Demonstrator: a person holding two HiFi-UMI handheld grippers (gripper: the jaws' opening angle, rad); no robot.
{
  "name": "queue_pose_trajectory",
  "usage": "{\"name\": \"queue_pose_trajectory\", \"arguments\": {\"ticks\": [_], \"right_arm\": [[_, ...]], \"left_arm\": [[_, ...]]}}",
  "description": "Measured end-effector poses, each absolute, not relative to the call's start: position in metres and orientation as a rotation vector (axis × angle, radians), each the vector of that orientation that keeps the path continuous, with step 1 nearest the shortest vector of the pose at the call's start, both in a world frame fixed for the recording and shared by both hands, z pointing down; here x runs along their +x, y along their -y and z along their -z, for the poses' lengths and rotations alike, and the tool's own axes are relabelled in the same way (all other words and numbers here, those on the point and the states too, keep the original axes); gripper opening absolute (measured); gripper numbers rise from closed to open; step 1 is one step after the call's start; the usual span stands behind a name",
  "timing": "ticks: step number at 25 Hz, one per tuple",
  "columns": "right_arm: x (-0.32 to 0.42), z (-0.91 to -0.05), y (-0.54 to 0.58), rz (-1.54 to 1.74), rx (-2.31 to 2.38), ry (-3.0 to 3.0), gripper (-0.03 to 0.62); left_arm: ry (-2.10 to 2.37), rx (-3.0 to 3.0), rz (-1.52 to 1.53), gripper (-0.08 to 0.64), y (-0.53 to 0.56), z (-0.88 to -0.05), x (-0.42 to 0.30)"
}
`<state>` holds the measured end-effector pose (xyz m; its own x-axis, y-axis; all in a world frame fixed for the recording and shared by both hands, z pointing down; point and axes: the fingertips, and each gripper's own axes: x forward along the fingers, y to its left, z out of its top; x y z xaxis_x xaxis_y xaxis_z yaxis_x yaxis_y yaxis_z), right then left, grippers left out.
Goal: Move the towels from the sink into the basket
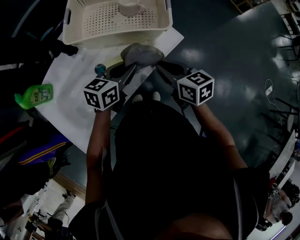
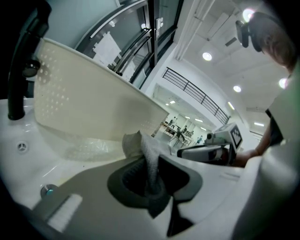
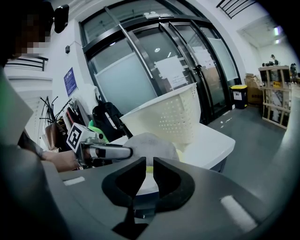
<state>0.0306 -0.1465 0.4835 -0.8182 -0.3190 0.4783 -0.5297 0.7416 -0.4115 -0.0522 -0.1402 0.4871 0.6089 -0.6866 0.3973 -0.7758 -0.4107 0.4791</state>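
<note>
A grey towel (image 1: 140,52) hangs bunched above the white sink (image 1: 70,105), just in front of the cream perforated basket (image 1: 93,21). My left gripper (image 1: 132,67) is shut on it. In the left gripper view the cloth (image 2: 146,152) is pinched between the dark pads of my left gripper (image 2: 151,169) and droops below them. My right gripper (image 1: 161,69) hovers beside the towel on its right. In its own view my right gripper (image 3: 149,165) shows a narrow gap with nothing in it, and the towel (image 3: 152,143) bulges just beyond.
A black faucet (image 2: 18,70) stands at the sink's left. A green bottle (image 1: 35,96) lies on the counter's left edge. A white object (image 1: 131,7) sits inside the basket. Dark floor (image 1: 234,51) spreads to the right of the counter.
</note>
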Motion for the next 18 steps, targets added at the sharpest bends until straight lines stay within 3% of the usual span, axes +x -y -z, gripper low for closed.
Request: {"name": "queue_pose_trajectory", "arguments": {"ticks": [18], "right_arm": [[0.025,-0.470,0.142,-0.742,0.655,2.593,0.043]], "left_arm": [[1.141,2.281,0.012,0.025,0.140,-0.434,-0.058]]}}
